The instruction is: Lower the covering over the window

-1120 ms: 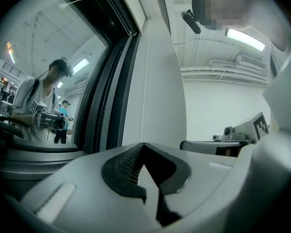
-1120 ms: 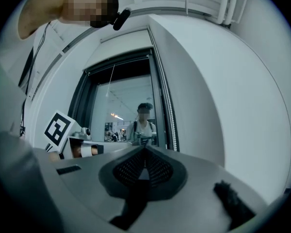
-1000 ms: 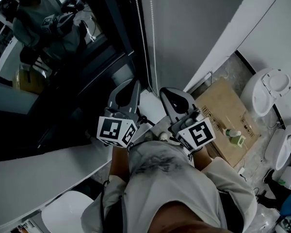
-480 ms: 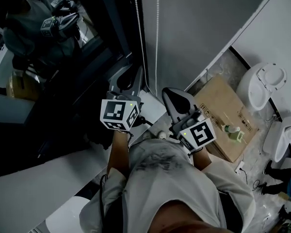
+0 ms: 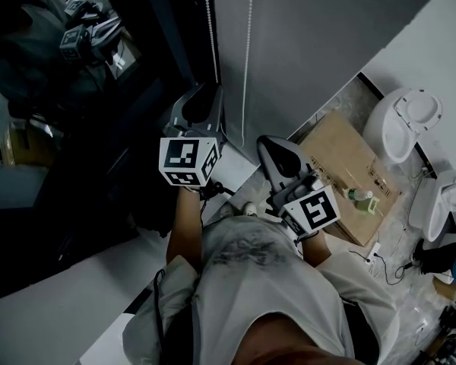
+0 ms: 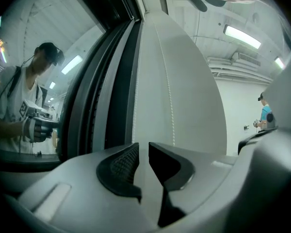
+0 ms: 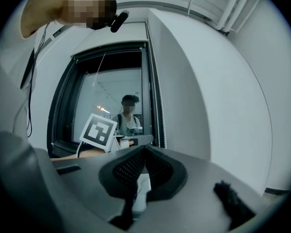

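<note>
Two white bead chains [image 5: 210, 29] [image 5: 248, 44] hang beside the dark window [image 5: 76, 90]. My left gripper [image 5: 204, 101] is raised at the left chain and its jaws are opening. In the left gripper view the left gripper [image 6: 143, 144] shows a narrow gap. The left chain [image 6: 134, 96] drops to the tip of the left pad and is not pinched. The second chain [image 6: 170, 96] hangs further right. My right gripper [image 5: 270, 144] is lower and to the right, shut and empty, and in its own view the right gripper [image 7: 144, 149] points at the window [image 7: 111, 96].
A grey wall panel [image 5: 311, 36] runs right of the chains. On the floor lie a cardboard box [image 5: 349, 185] with a green bottle [image 5: 359, 198] on it and white round bins [image 5: 406, 124]. A white sill [image 5: 53, 303] runs under the window. The glass reflects a person.
My left gripper has risen along the chains and its jaws have parted from shut. The right gripper has stayed shut and hardly moved.
</note>
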The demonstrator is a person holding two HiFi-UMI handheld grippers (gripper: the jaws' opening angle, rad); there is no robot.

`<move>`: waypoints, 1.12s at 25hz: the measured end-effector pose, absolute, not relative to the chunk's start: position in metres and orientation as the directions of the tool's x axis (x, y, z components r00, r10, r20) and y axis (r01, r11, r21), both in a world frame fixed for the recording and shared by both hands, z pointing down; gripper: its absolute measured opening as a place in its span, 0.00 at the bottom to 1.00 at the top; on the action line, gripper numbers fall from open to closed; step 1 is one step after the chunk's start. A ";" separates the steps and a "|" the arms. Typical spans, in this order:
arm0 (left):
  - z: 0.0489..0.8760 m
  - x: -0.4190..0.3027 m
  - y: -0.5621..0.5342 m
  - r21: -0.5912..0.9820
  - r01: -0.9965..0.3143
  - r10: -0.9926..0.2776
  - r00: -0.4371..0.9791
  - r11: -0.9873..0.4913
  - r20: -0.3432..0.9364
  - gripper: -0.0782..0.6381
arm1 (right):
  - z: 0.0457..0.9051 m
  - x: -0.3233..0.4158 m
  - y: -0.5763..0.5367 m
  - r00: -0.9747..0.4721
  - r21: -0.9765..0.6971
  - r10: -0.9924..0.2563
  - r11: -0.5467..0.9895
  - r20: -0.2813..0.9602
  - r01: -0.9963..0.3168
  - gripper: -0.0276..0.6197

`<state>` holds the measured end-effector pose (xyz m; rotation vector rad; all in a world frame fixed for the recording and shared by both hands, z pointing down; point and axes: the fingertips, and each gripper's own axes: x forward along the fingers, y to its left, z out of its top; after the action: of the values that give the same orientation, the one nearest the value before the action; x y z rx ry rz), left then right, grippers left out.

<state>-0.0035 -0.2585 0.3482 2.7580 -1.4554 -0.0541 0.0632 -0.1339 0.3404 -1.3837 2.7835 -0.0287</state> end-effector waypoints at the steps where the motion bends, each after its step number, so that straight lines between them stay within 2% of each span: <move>1: 0.348 -0.003 -0.260 0.034 -0.826 -0.827 0.562 -0.563 -0.020 0.21 | 0.340 0.064 -0.133 -0.601 -0.029 -0.799 0.601 -0.025 -0.799 0.07; 20: 0.355 -0.002 -0.292 0.011 -0.854 -0.854 0.521 -0.521 0.000 0.24 | 0.348 0.073 -0.135 -0.577 -0.023 -0.816 0.577 0.008 -0.816 0.07; 28: 0.353 0.003 -0.297 0.007 -0.839 -0.839 0.544 -0.544 -0.005 0.24 | 0.351 0.073 -0.135 -0.568 -0.008 -0.823 0.568 0.013 -0.823 0.07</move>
<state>0.0027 -0.2975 0.3534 2.7567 -1.4979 -0.0125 0.0734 -0.1352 0.3512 -1.4637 2.7883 -0.0202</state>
